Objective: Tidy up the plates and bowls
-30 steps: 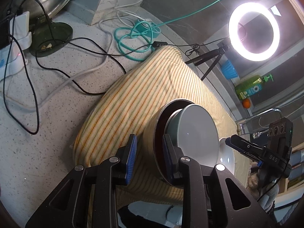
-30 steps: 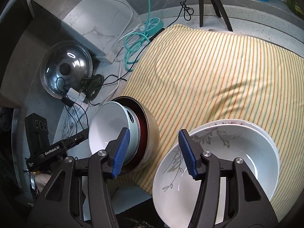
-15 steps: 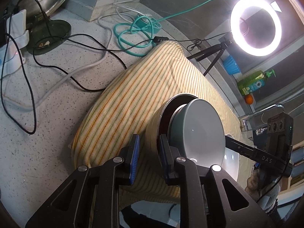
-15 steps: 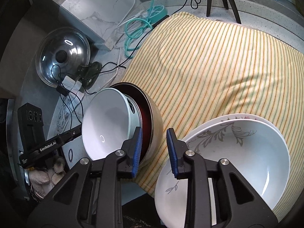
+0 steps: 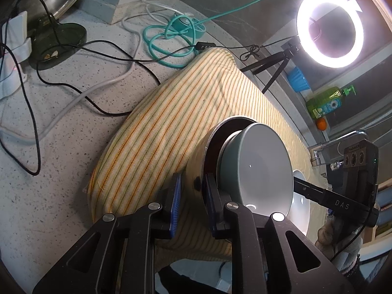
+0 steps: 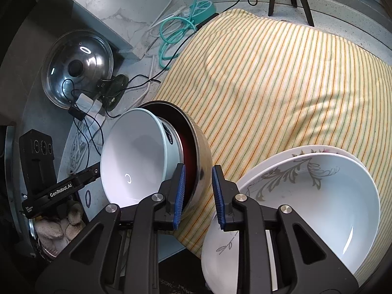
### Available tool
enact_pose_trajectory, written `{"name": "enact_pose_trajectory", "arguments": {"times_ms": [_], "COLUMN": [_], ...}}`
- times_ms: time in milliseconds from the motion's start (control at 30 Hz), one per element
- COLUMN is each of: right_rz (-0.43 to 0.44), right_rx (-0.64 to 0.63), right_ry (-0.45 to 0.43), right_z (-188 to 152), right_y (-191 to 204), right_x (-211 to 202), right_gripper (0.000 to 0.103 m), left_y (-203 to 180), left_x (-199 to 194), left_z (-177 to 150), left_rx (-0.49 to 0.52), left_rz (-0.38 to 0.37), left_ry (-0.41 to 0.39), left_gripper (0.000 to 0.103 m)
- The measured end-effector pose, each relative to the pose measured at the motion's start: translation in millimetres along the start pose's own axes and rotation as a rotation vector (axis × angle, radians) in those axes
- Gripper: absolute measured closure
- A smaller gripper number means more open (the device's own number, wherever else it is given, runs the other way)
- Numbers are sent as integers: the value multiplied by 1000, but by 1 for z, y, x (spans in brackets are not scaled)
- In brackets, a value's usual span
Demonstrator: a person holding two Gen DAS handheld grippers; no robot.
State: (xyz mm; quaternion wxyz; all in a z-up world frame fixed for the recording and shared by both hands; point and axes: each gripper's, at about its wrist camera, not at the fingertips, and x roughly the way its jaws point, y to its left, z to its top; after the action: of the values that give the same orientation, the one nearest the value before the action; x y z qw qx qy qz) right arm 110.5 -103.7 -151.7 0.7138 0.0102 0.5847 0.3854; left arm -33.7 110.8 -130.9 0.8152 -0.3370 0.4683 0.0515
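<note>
Two sets of fingers pinch the metal bowl (image 6: pixel 199 161) rim on the striped cloth (image 6: pixel 281 78): left gripper (image 5: pixel 192 203) clamped, right gripper (image 6: pixel 197 196) closing. Risk: the white bowl (image 6: pixel 137 161) nested inside sits tilted and may slide out if lifted unevenly.

Both wrist views look steeply down, close, sharing the metal bowl (image 5: pixel 196 161)
</note>
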Motion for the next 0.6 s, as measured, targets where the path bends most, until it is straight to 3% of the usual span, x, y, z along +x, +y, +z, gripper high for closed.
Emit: {"name": "enact_pose_trajectory", "arguments": {"times_ms": [367,600], "right_rz": [-2,-5], "right_rx": [-1,1], "right_ry": [20,21], "right_z": [-1,-1], "right_y": [4,5], "right_x": [8,8], "right_gripper": [89,89], "left_y": [-4,-7], "left_x": [2,2], "left_z": [3,3], "left_rx": [19,32], "left_rz": [-9,8], "left_ry": [0,-7], "left_gripper": [96,96]}}
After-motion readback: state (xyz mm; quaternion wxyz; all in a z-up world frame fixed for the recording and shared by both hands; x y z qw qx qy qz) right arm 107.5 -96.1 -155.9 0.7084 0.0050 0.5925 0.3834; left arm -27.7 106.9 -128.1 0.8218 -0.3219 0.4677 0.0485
